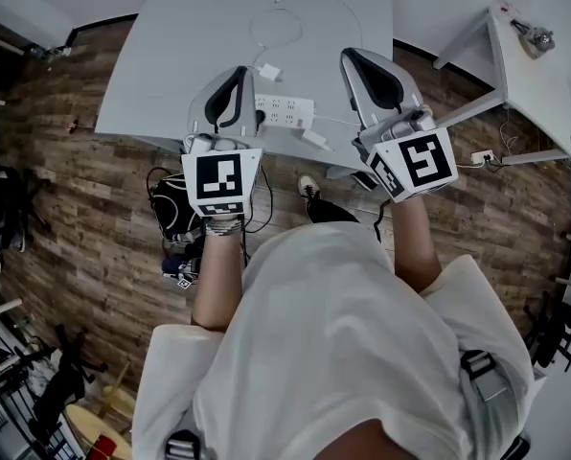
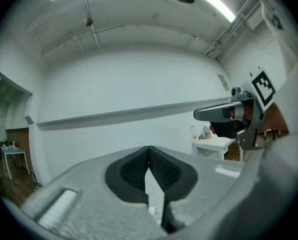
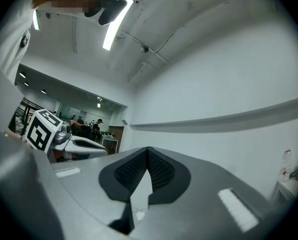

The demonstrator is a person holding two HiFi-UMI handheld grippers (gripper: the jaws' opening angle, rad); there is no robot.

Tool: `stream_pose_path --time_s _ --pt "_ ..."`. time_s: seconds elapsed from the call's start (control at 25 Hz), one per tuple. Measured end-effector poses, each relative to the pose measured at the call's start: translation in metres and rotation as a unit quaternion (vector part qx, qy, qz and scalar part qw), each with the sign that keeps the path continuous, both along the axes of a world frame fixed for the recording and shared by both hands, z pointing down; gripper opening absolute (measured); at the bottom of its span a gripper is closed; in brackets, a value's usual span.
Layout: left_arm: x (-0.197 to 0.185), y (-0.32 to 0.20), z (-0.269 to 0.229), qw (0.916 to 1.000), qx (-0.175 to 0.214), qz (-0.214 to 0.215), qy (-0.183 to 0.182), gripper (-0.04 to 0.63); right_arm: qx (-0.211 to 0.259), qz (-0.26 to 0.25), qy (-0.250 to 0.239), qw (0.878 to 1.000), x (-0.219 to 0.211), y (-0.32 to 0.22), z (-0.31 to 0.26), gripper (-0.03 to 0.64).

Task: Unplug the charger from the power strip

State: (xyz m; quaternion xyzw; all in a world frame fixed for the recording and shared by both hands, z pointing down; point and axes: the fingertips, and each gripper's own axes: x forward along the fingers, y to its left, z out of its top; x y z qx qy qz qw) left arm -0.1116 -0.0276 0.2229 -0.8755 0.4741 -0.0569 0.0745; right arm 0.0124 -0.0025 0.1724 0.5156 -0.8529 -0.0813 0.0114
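Nearest us at mid-frame, our two tongs are raised side by side: the left gripper and the right gripper, both clenched on nothing. Beneath them, on the white table, lies one white power strip. Just above it in frame rests one small, blocky white charger, out of the sockets.

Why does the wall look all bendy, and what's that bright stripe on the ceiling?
Left gripper view: the wide lens bends the wall ledge into a curve, and the corners go black. Right gripper view: the ceiling light glares white. Head view: evenly lit, the table looks sharp.
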Motion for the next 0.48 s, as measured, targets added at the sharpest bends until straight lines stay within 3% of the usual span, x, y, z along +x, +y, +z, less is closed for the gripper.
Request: stream_pose_path --time_s 0.48 --pt "-0.0008 -0.0011 0.0051 1.0000 -0.005 -0.005 -0.001 0.003 -0.013 0.000 0.005 1.000 -0.0003 -0.0009 0.0111 0.000"
